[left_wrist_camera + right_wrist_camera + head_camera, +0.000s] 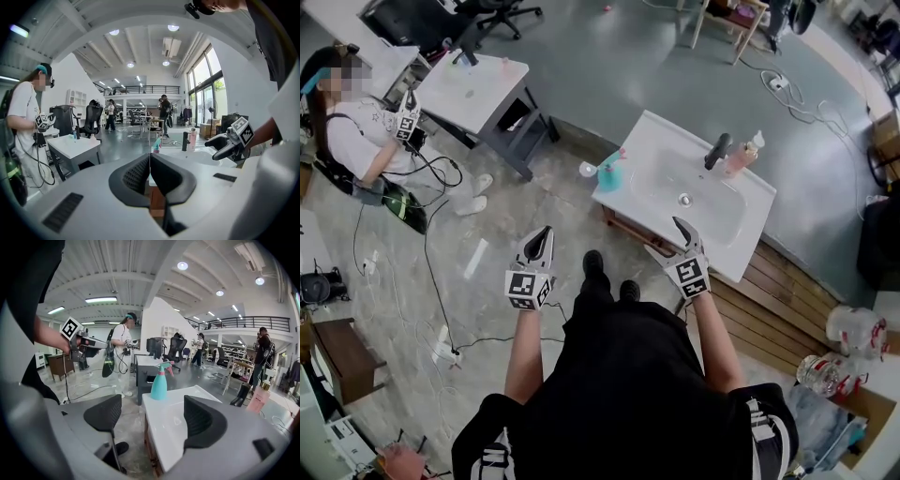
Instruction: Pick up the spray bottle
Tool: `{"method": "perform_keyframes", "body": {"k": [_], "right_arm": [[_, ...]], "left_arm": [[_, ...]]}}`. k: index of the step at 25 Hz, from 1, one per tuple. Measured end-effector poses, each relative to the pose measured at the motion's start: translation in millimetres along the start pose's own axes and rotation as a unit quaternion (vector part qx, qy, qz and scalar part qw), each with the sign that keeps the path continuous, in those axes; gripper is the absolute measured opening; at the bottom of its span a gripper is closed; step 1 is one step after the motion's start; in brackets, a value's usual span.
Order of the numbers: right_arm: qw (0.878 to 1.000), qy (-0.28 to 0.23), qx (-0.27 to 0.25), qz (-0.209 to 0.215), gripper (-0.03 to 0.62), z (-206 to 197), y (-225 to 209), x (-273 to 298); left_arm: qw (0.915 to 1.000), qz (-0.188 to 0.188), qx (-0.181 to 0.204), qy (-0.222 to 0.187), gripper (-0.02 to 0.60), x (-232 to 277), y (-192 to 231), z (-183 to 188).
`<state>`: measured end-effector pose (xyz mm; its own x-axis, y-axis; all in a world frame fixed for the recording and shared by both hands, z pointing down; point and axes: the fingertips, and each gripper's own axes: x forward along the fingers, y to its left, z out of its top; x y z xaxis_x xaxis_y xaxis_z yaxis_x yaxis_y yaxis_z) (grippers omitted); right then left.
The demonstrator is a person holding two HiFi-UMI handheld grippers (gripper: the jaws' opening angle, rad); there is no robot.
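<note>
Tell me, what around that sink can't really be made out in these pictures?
- Spray bottle: how full it is. The teal body is opaque in every view.
- Same bottle, left gripper view: too small for any detail, just above the left gripper's shut jaws.
- Pink bottle, right gripper view: label too blurred to read near the picture's edge.
- Under the sink, head view: covered by its own top.

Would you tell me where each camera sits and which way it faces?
Head view: on the person's head, looking steeply down at the sink; shows both arms, left gripper, right gripper.
Left gripper view: on the left gripper, facing over its shut jaws toward the spray bottle; right gripper shows.
Right gripper view: on the right gripper, facing the spray bottle between open jaws; left gripper shows.
Shared: spray bottle and sink.
</note>
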<state>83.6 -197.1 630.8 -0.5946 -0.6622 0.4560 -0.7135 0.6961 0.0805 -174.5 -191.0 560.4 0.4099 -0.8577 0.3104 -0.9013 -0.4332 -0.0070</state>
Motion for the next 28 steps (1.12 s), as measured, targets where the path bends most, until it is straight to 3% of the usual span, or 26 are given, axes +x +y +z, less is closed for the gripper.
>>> {"method": "perform_keyframes", "body": {"k": [17,28], "right_arm": [[1.0,-0.005,0.013,0.004,0.445,67,-9,136],[1.0,-0.004,-0.005,-0.03,0.448,101,-16,200]], "left_arm": [[0.9994,-0.032,0.007,0.008,0.025,82,122,28],[0.9971,-0.07,0.03,-0.001,0.025,114,182,45]]}}
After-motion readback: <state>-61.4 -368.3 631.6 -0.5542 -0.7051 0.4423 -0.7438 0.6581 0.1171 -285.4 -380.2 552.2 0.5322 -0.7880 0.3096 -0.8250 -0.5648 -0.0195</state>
